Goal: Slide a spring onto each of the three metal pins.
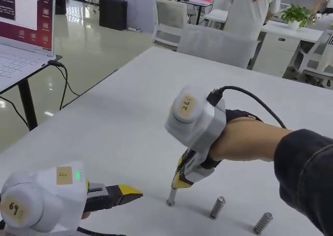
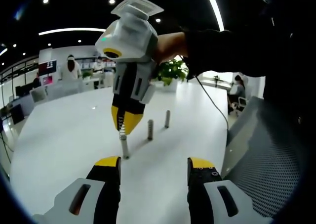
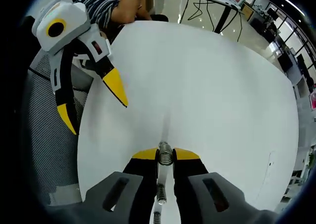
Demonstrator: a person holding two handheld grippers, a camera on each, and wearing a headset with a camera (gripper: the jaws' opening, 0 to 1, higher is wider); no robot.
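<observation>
Two pins are standing already sprung, the middle pin and the end pin, at four o'clock of the bare pin; I am pinching the third spring in the right gripper, axis upright, directly over that pin; the left gripper is idling at nine o'clock, jaws spread wide; smooth white table, office lying beyond.

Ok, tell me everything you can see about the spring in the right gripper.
The spring is a small silvery wire coil, pinched between the yellow-tipped jaws of the right gripper. It hangs roughly upright over the white table, its lower end meeting the top of a bare metal pin, apparently just starting onto it.
</observation>
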